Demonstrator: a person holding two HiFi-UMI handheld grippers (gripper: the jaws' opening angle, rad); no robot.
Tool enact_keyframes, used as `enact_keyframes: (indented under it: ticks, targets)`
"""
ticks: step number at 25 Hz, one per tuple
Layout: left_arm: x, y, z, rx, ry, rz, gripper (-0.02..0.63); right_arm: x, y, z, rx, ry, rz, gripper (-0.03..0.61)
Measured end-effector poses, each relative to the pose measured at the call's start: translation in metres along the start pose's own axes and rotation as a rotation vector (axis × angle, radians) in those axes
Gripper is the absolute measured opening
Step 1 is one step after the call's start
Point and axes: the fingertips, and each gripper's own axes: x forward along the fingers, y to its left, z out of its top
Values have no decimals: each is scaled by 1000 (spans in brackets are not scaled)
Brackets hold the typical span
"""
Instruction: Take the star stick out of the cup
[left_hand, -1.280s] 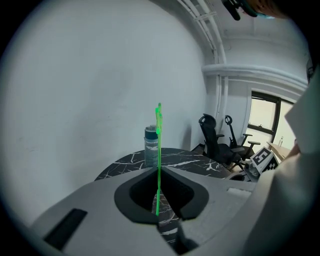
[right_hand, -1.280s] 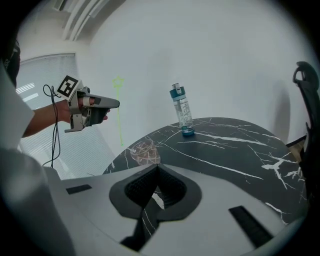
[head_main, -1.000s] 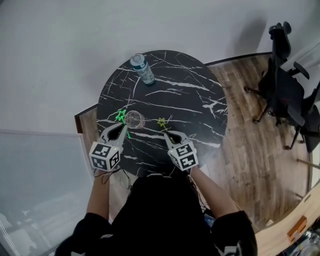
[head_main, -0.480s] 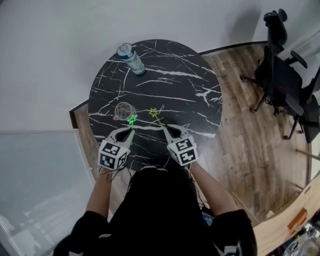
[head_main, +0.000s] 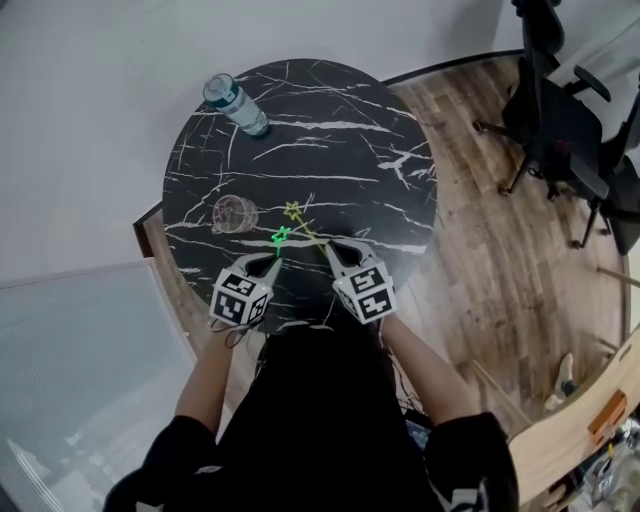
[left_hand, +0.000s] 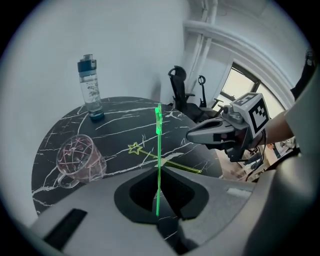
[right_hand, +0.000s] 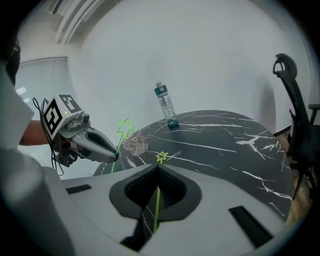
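- Only the left gripper view shows the thin yellow plastic star stick (left_hand: 182, 166) lying flat on the round black marble table (left_hand: 125, 112), with the closed, empty right gripper (left_hand: 188, 134) above it.
- Two star sticks, one clear glass cup (head_main: 235, 213), one clear water bottle (head_main: 235, 103).
- The left gripper (head_main: 272, 262), angled downward, pinches the green plastic star stick (head_main: 281, 238), which is outside the cup and near it.

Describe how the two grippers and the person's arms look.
The left gripper and right gripper match: pale grey shells tapering to pointed jaws, black inside. Each carries a white cube printed with black square markers. Thin dark cables hang at the wrists. The person wears black sleeves.
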Motion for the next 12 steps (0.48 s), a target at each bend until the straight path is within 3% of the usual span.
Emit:
enact_keyframes:
  ticks: [12]
  targets:
    - [48, -5, -5, 40, 99, -53, 14, -5, -10, -15, 57, 14, -28, -3]
